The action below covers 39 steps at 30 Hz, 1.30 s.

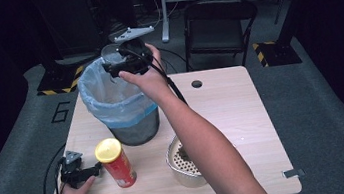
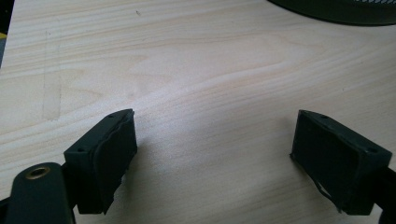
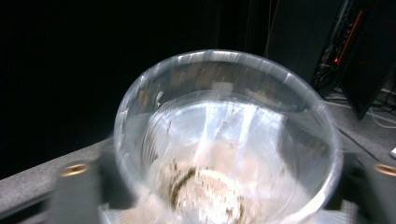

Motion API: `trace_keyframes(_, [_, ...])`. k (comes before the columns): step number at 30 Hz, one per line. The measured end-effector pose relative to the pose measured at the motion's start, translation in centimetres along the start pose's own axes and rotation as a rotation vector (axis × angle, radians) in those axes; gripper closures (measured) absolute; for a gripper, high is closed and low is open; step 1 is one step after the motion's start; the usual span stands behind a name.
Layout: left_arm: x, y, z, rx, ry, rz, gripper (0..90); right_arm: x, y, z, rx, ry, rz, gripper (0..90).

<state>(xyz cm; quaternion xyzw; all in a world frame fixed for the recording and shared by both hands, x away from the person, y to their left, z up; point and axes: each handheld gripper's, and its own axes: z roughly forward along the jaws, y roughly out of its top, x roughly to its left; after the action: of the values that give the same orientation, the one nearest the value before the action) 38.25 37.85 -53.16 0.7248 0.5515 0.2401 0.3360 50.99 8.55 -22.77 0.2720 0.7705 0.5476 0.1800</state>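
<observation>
Cup (image 3: 224, 140) is the thing that matters here: a clear plastic one with brown bits stuck at its bottom. I think it is light, thin and easy to squash, so a soft squeeze on its sides is best.

At the lower left of the high view, the left gripper (image 1: 80, 172) rests on the table (image 1: 242, 113) beside the red can (image 1: 116, 163), jaws spread wide, holding nothing. At the upper middle, the right gripper (image 1: 127, 62) pinches the cup over the bin (image 1: 136, 127) with its blue bag. At the lower middle sits a metal strainer (image 1: 182, 169).
</observation>
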Motion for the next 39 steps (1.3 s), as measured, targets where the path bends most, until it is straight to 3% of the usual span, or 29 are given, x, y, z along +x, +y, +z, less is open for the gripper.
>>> trace_keyframes(2, [0.0,0.0,0.0,0.000,0.002,-0.002,13.5,0.1,-0.3,0.3,0.029,-0.014,0.009,7.4])
trace_keyframes(7, [0.1,0.0,-0.2,0.021,-0.016,0.013,12.3,-0.3,-1.3,-0.1,0.018,-0.009,0.020,7.3])
trace_keyframes(8, [-0.1,0.0,0.0,0.004,-0.012,0.004,11.3,-0.5,-1.4,-0.5,0.006,-0.007,0.024,7.4])
trace_keyframes(12, [0.0,0.0,-0.2,0.022,-0.023,0.028,11.2,-1.1,-1.7,-2.1,-0.005,-0.009,0.006,9.1])
trace_keyframes(17, [-0.2,-0.3,-0.3,0.005,-0.026,0.019,11.7,-1.7,-2.6,-4.7,-0.030,-0.004,0.013,14.0])
trace_keyframes(18, [-0.2,-0.3,-0.4,0.016,-0.021,0.021,12.0,-2.2,-3.6,-6.2,-0.023,-0.021,0.023,15.7])
trace_keyframes(20, [-0.1,-0.2,-0.5,0.020,-0.018,0.018,13.2,-2.7,-4.6,-7.4,-0.016,-0.045,0.024,17.8])
trace_keyframes(23, [-0.1,-0.1,-0.7,0.029,-0.027,-0.012,14.7,-3.6,-6.6,-10.2,-0.055,-0.067,-0.013,22.9])
trace_keyframes(27, [-0.2,0.0,-0.9,0.040,-0.045,-0.023,14.9,-4.4,-9.6,-13.1,-0.031,-0.117,-0.009,22.9])
trace_keyframes(31, [-0.2,0.2,-1.0,0.034,-0.053,-0.028,14.6,-5.0,-11.7,-14.4,-0.007,-0.133,0.012,22.8])
trace_keyframes(34, [-0.3,0.3,-1.4,0.039,-0.056,-0.055,13.9,-5.9,-14.7,-15.7,0.017,-0.158,0.038,22.8])
trace_keyframes(39, [-0.5,0.6,-2.1,0.023,-0.064,-0.066,13.7,-6.4,-17.6,-16.7,0.027,-0.194,0.064,22.8])
